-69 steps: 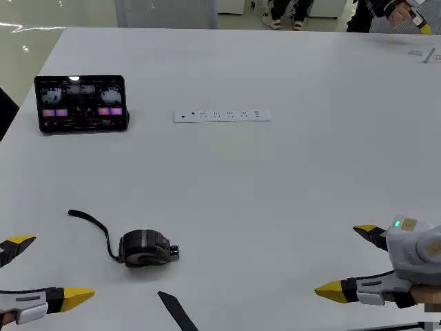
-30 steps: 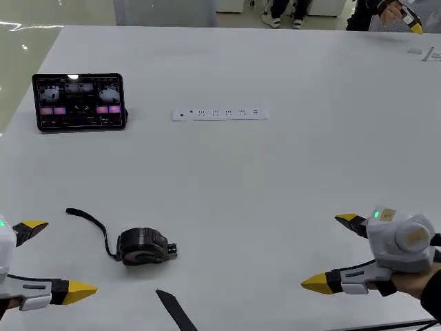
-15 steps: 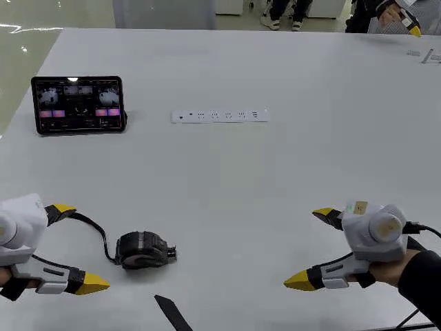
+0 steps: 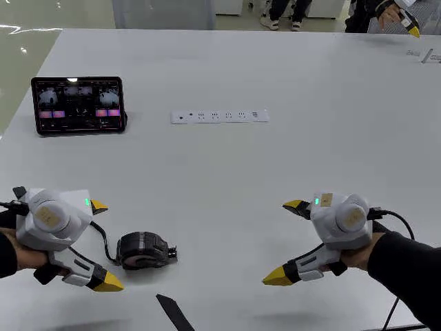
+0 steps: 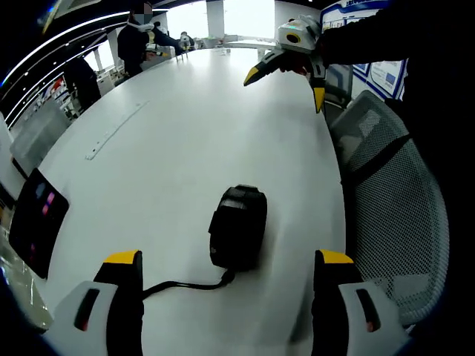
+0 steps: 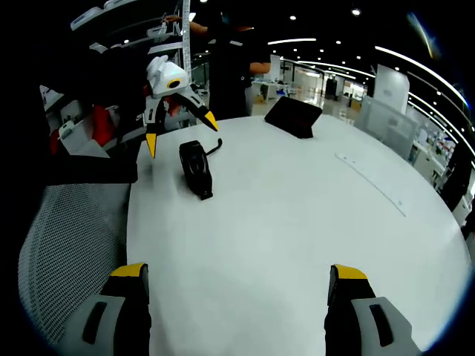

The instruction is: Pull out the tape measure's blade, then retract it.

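Note:
A black tape measure lies on the white table near its front left, with a black wrist strap trailing off to the left. My left gripper is open just left of it, its yellow tips on either side of the strap. From the left gripper view the tape measure sits ahead, between the spread jaws. My right gripper is open over bare table well to the right. In the right gripper view the tape measure lies far ahead, beside the left gripper.
A tablet stands at the back left. A white power strip lies mid-table. A black strap end pokes in at the front edge. Another person works at the far right corner.
Both grippers have moved inward and forward over the table. The left one has closed in on the tape measure's strap side. The tape measure has not moved.

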